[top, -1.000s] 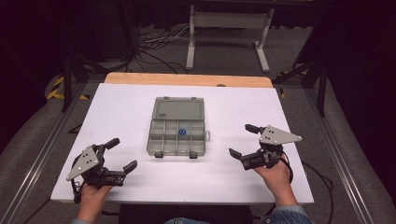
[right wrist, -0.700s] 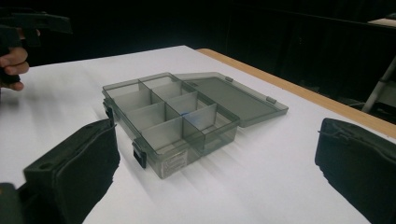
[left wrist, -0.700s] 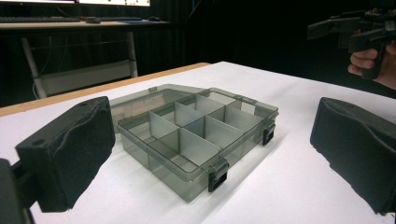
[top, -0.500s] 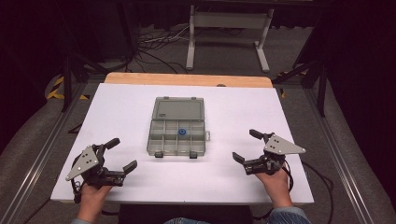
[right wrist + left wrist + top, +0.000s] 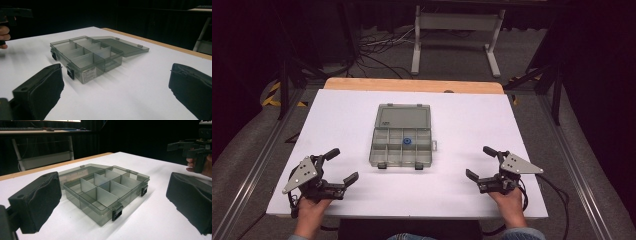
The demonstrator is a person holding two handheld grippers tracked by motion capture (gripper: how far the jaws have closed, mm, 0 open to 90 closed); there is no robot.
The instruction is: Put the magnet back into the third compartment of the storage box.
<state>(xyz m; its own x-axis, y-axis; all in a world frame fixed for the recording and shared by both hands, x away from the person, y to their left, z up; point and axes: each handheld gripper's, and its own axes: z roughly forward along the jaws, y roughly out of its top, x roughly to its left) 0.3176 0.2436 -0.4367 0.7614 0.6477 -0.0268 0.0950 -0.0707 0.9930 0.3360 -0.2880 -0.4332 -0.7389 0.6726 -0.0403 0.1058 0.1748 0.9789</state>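
High view: a clear grey compartment box lies near the middle of the white bench, its lid folded flat open on the far side. The tray is split into small cells by upright dividers, and one cell in the upper row holds a small blue ring-shaped piece; what it is exactly is hard to make out at this size. Two dark latches sit on the tray's near edge.

The left claw rests near the bench's near left corner, held in the person's left hand, its jaws spread wide apart with nothing between them. The right claw sits near the near right corner in the right hand, jaws likewise spread and empty. Both are well apart from the box, one on each side of it.

In the left gripper view the box lies ahead between the two black pads, the right claw off at the upper right. In the right gripper view the box lies ahead and to the left, a white label on its near end wall.
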